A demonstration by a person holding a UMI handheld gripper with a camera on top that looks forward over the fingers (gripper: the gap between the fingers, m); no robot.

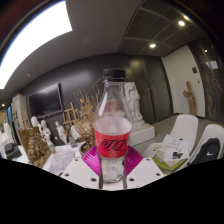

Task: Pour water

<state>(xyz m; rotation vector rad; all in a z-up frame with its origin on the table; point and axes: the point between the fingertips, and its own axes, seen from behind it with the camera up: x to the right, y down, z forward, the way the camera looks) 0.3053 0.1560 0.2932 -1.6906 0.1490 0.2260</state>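
Two fingers of the hand-held gripper (112,172) sit at the bottom of my view, w/ the pink pads facing inward and a plastic bottle (113,125) standing upright between them. From here the pads (93,160) look pressed against the bottle's lower body on both sides, so I read the gripper as pinching the bottle (no gap that I can make out either side).

The bottle is clear, w/ a dark cap (114,73) still on top and a red label (113,138) wrapped round its middle; white lettering on the label, too small for me to read. Whether there's water inside, I can't tell.

Beyond the bottle the view tilts up into a room. To the left, past the fingers, there's a cluster of pale figurines (52,128) and some dried, twiggy plant stuff (88,112), approx. at label height. A dark wall (75,80) runs behind them. To the right, a white curved chair-like shape (183,130) and a light door or panel (185,75) w/ a small brownish figure (189,96) in front of it.

Overhead, a long bright light panel (40,35) stretches across the ceiling on the left, and a few small round spot lights (152,45) shine on the right.
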